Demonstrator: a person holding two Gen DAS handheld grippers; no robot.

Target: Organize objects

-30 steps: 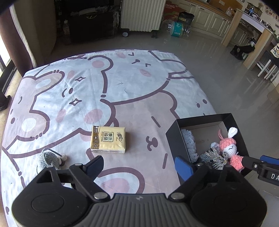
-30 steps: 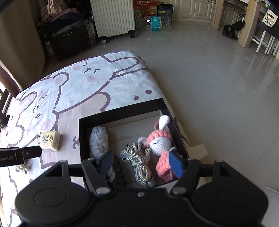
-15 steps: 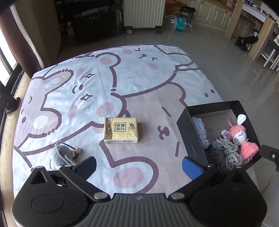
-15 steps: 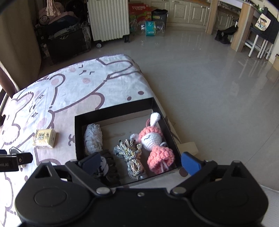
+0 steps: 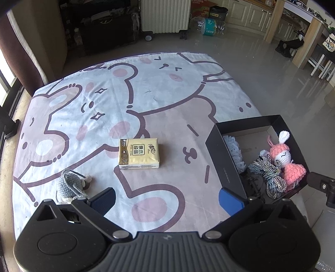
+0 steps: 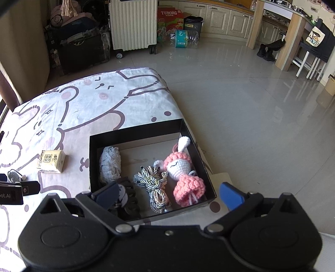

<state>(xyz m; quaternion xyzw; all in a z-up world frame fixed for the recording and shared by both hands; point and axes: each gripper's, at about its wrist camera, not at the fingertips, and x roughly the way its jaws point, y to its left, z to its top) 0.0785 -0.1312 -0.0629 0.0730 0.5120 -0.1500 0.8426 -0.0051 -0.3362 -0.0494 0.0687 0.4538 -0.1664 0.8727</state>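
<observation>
A yellow tissue pack [image 5: 138,153] lies on the cartoon-print sheet [image 5: 146,87], ahead of my open, empty left gripper [image 5: 167,199]. A grey crocheted pouch [image 5: 69,185] lies by its left finger. A black box [image 6: 136,134] at the sheet's right edge holds a pink crocheted bunny doll [image 6: 184,173], a braided cord bundle [image 6: 155,186], a pale blue crocheted piece [image 6: 110,165] and a dark hair claw [image 6: 127,200]. My right gripper [image 6: 167,194] is open and empty above the box's near edge. The tissue pack [image 6: 51,161] and the pouch [image 6: 14,176] also show in the right wrist view.
The sheet ends just right of the box; beyond is glossy floor [image 6: 240,94]. A white radiator [image 6: 133,23], dark bags [image 6: 79,41], a cardboard carton [image 6: 170,18] and water bottles [image 6: 184,38] stand at the far side. Table legs [image 6: 286,41] stand at the right.
Both grippers have opened wider and pulled back and up. The right gripper has left the box, where the bunny doll lies. The view over the sheet has widened.
</observation>
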